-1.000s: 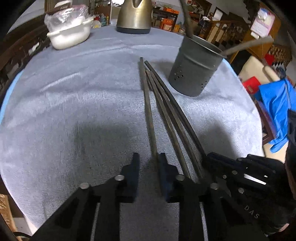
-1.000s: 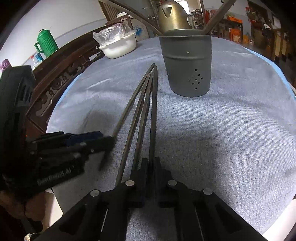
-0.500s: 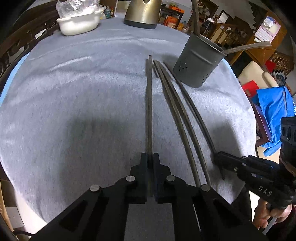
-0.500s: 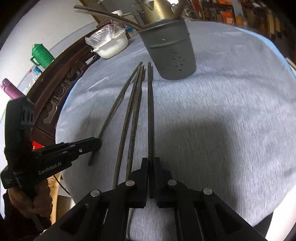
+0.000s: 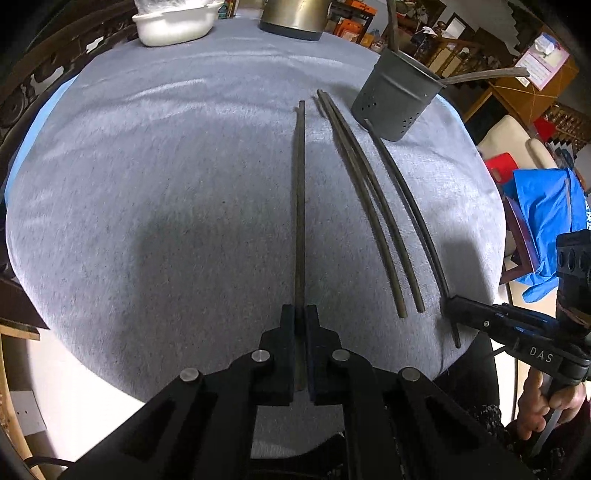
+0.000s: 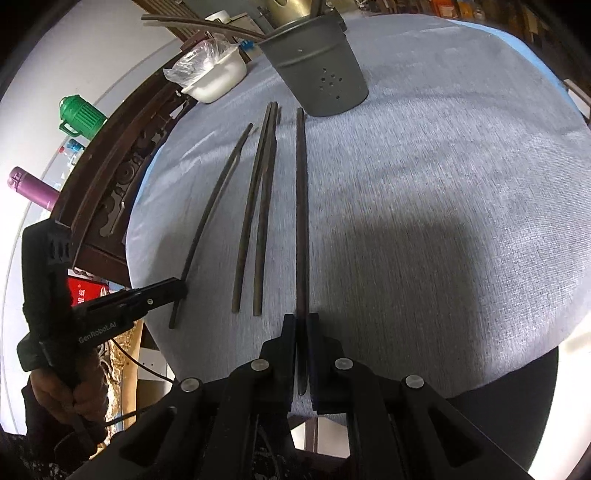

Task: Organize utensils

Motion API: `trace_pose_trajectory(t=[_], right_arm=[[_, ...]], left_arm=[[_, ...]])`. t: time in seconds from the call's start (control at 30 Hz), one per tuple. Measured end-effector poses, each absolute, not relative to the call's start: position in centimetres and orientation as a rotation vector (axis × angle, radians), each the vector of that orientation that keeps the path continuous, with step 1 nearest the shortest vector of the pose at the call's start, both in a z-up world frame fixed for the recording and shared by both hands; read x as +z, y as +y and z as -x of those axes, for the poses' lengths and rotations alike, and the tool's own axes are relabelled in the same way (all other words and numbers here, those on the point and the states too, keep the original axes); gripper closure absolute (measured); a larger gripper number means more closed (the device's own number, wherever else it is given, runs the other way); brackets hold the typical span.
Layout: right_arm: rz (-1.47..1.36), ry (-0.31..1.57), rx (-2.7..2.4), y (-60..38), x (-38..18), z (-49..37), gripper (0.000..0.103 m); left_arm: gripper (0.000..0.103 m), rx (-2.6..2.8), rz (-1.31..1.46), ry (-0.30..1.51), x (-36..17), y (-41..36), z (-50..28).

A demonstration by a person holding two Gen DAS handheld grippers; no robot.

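Four long dark chopsticks lie on the grey tablecloth. My left gripper is shut on the near end of the leftmost chopstick, which runs straight ahead. The right wrist view shows this left gripper pinching that chopstick. My right gripper is shut on the rightmost chopstick; the left wrist view shows the right gripper on it. Two loose chopsticks lie between the held ones. A grey perforated holder stands beyond them with utensils in it.
A white bowl with a plastic bag and a metal kettle stand at the table's far side. A carved wooden chair back, a green jug and a purple bottle are left; blue cloth right.
My left gripper closed on the leftmost chopstick. Both held chopsticks have slid sideways, away from the middle pair, so the bundle is now spread out.
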State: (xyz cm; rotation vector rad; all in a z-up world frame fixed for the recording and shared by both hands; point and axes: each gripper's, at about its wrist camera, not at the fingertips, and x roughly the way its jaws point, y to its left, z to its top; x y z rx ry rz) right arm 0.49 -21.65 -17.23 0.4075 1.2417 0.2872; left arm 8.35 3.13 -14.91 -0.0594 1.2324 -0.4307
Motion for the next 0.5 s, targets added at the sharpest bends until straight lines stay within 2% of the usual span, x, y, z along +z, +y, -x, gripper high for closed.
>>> trace_pose_trajectory(t=[0.13,0.2,0.27,0.37,0.5], right_arm=[[-0.41,1.273,0.288,-21.9,-17.0,-1.3,0.094],[-0.418,1.27,0.277,-22.5,-16.8,-1.7,0.091],[-0.435,1.259,0.269,-23.1,-16.5,-2.4,0.084],[-0.434,1.213,0.246,-23.6,-15.7,-3.8,0.075],[-0.395,1.161,0.231,-23.0,-14.9,-6.8,0.075]], left_arm=[[0.094,-0.439,0.076,1.264,-14.8,3.5,-8.4],[0.078,-0.446,0.095,1.271,-14.6,3.9,-8.7],[0.071,-0.432,0.107,1.253,-14.1,4.4,-9.1],[0.071,-0.422,0.12,1.226,-13.3,5.0,-10.3],[0.071,-0.413,0.083,1.189,-12.3,4.5,-12.7]])
